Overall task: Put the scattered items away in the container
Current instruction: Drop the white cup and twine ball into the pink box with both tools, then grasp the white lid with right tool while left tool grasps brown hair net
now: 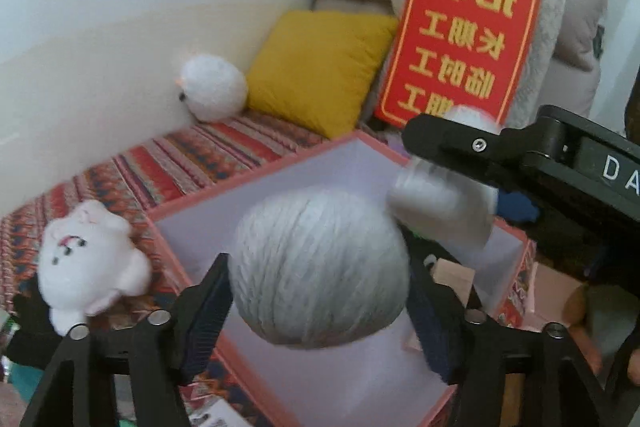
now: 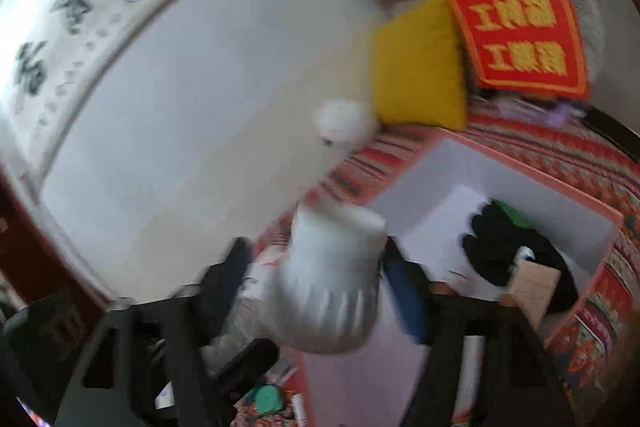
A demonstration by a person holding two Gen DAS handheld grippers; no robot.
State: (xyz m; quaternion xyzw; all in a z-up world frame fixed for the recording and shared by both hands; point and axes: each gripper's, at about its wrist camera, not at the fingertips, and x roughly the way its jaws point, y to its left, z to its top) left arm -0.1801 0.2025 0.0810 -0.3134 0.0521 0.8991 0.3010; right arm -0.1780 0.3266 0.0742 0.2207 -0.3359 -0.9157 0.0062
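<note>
A grey yarn ball (image 1: 320, 267) is clamped between the left gripper (image 1: 320, 307) jaws, above the pink box (image 1: 256, 179). A white bottle (image 2: 332, 279) is grasped between the right gripper (image 2: 316, 291) jaws, beside the box.

The bed's patterned cover (image 1: 168, 163), striped red, orange and blue, runs along the white wall on the left. A pink-rimmed box (image 1: 280, 163) sits on it near the middle, open at the top. Left of the box a white plush animal (image 1: 86, 259) lies on the cover. Farther off, a round white plush chick (image 1: 214, 87) rests against the wall, and just right of it a yellow cushion (image 1: 320, 67) leans at the far end.
</note>
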